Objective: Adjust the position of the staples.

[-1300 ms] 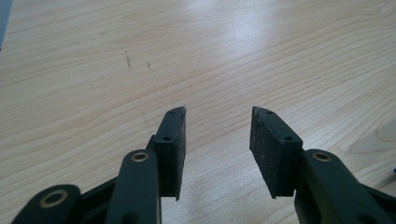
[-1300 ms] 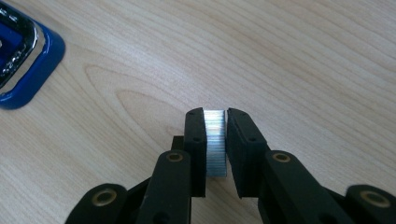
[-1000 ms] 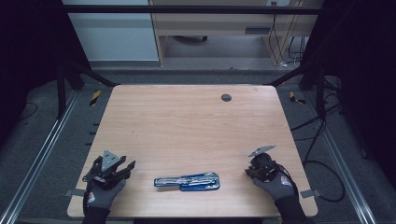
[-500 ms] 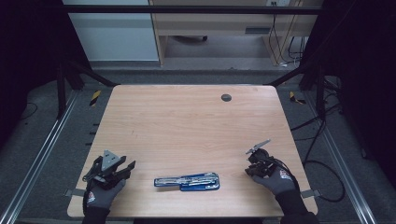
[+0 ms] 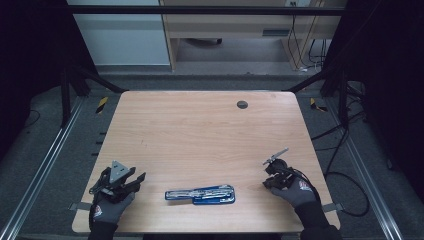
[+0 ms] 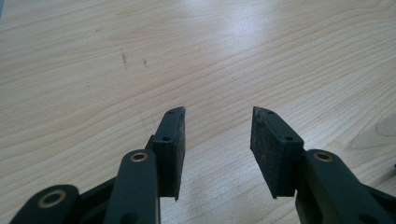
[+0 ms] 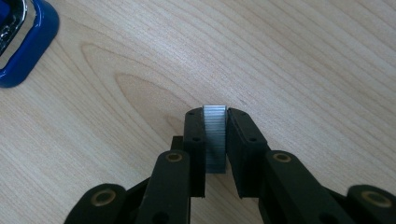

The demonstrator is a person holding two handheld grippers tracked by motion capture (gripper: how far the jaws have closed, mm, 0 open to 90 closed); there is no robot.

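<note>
A blue and chrome stapler (image 5: 200, 194) lies opened flat near the table's front edge, between the two hands. Its blue corner (image 7: 23, 46) shows at the top left of the right gripper view. To the right of the stapler, my right gripper (image 5: 267, 180) points toward it, low over the wood. Its jaws have just been closing and now press on a short silver strip of staples (image 7: 215, 140), held upright between the pads of my right gripper (image 7: 215, 126). My left gripper (image 5: 135, 180) rests at the front left, and my left gripper (image 6: 217, 135) stands open with only bare wood between its pads.
The wooden table (image 5: 200, 130) has a small round dark hole (image 5: 242, 104) near its far edge. Metal frame rails run along both sides, and cables (image 5: 345, 165) trail on the floor at the right.
The right gripper has tilted and shifted slightly toward the stapler. The left hand and the stapler have not moved.
</note>
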